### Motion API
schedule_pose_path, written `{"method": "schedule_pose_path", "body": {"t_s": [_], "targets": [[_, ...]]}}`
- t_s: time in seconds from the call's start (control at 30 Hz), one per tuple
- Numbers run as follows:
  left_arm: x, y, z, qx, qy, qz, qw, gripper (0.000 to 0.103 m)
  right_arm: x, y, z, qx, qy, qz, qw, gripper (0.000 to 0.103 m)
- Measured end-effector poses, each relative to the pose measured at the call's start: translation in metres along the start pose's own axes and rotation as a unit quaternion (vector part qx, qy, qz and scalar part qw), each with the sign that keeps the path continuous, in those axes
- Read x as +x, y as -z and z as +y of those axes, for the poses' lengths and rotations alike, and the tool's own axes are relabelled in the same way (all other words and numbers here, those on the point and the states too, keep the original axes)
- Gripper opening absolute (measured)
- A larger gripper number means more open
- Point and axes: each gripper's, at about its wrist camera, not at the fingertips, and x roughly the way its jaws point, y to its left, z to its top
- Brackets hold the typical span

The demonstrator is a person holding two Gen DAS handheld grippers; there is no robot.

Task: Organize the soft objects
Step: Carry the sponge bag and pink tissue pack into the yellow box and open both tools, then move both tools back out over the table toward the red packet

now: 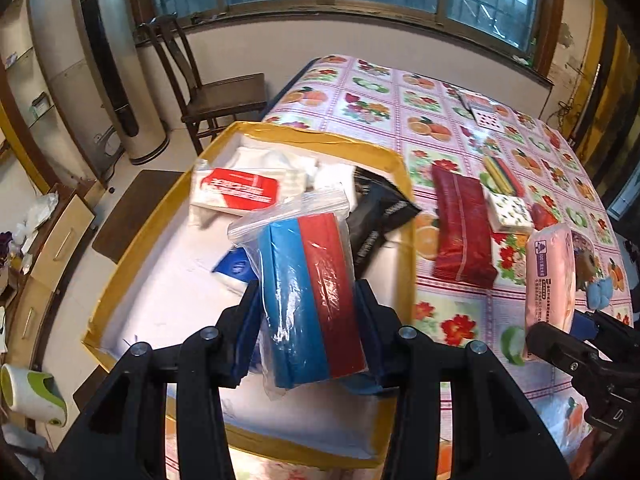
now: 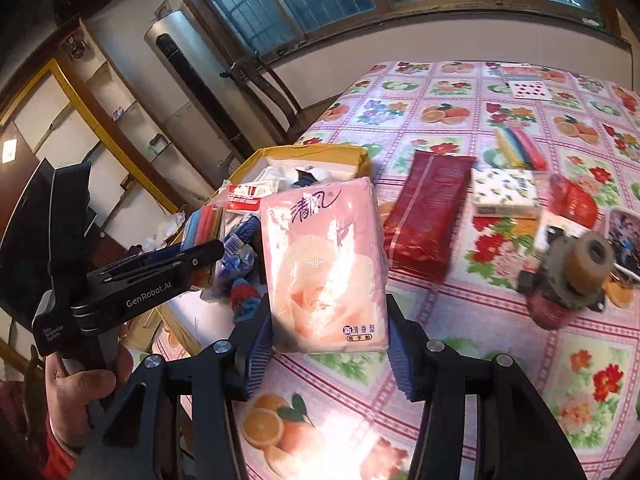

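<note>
**Both hand-held grippers loaded over a fruit-print tabletop**

The left hand-held gripper (image 1: 308,300) clamps a clear zip bag of blue and red cloths (image 1: 310,296), held above the yellow-rimmed box (image 1: 404,184) at the tabletop's left end, where a white-and-red pack (image 1: 236,192) and a black pouch (image 1: 376,220) lie. To its right, the right hand-held gripper (image 2: 330,344) grips a pink tissue pack (image 2: 324,268) just above the tabletop (image 2: 460,344). Farther right lie a dark red packet (image 2: 424,216), a floral napkin pack (image 2: 504,190) and a tape dispenser (image 2: 572,280).

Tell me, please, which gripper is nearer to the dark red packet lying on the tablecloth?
Right. The right gripper, holding the pink tissue pack, sits beside the dark red packet; the left gripper hangs over the yellow box.
</note>
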Motion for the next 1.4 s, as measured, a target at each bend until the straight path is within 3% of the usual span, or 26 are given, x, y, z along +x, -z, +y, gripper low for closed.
{"method": "schedule_pose_path", "body": {"t_s": [0.3,0.6,0.7,0.73,0.77,0.83,1.17,1.4], "targets": [[0.036,-0.004,0.066,-0.041,-0.020,0.015,0.9988,0.043,0.091,-0.034,0.065,-0.035,0.020,0.042,0.998,0.052],[0.050,0.003,0.086,-0.048,-0.056,-0.007,0.9972,0.044,0.143,-0.038,0.098,-0.072,0.044,0.071,0.994,0.056],[0.050,0.008,0.084,-0.044,-0.061,-0.014,0.9971,0.046,0.142,-0.038,0.098,-0.073,0.054,0.064,0.994,0.056],[0.050,0.008,0.084,-0.043,-0.061,-0.017,0.9971,0.053,0.139,-0.038,0.097,-0.071,0.053,0.061,0.994,0.057],[0.050,0.009,0.084,-0.044,-0.060,-0.019,0.9970,0.067,0.135,-0.038,0.096,-0.068,0.047,0.057,0.995,0.059],[0.049,0.012,0.085,-0.047,-0.065,-0.028,0.9964,0.081,0.125,-0.039,0.096,-0.066,0.040,0.043,0.996,0.063],[0.016,0.027,0.074,-0.040,-0.098,-0.099,0.9894,0.081,0.070,-0.016,0.096,-0.082,0.030,-0.022,0.996,0.066],[-0.013,0.027,0.053,-0.019,-0.100,-0.139,0.9851,0.081,0.037,0.003,0.084,-0.078,0.031,-0.034,0.996,0.067]]}}
